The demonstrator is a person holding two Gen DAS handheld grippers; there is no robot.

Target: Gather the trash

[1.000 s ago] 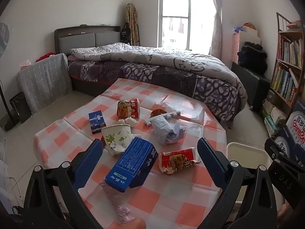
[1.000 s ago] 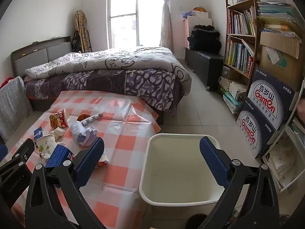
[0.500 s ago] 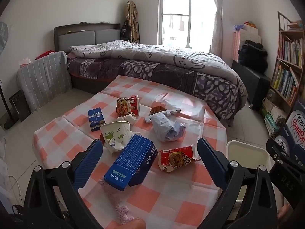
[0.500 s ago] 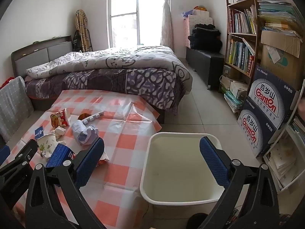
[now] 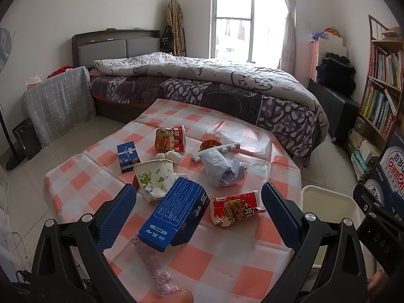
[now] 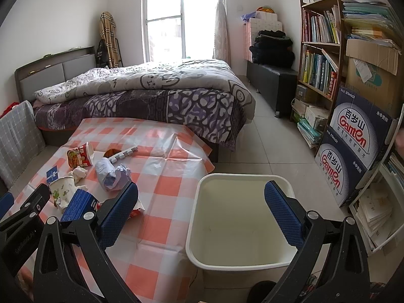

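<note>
Trash lies on the checked tablecloth (image 5: 202, 260): a large blue box (image 5: 176, 212), a red torn noodle wrapper (image 5: 234, 208), a white paper cup (image 5: 155, 178), a crumpled pale bag (image 5: 222, 169), a small blue carton (image 5: 127, 156), a red noodle cup (image 5: 170, 139) and a white foam strip (image 5: 217, 150). My left gripper (image 5: 199, 212) is open and empty, above the blue box and wrapper. My right gripper (image 6: 202, 212) is open and empty, over the left rim of the white bin (image 6: 242, 260). The blue box (image 6: 78, 204) and bag (image 6: 111, 174) also show in the right wrist view.
A bed (image 5: 214, 85) stands behind the table. A bookshelf (image 6: 320, 58) and stacked water cartons (image 6: 353, 136) line the right wall. A grey draped chair (image 5: 58, 103) sits at the left. A pink foam strip (image 5: 151, 262) lies near the table's front edge.
Both views have shifted slightly; the trash and bin sit a little differently in frame. Both grippers stay open and empty.
</note>
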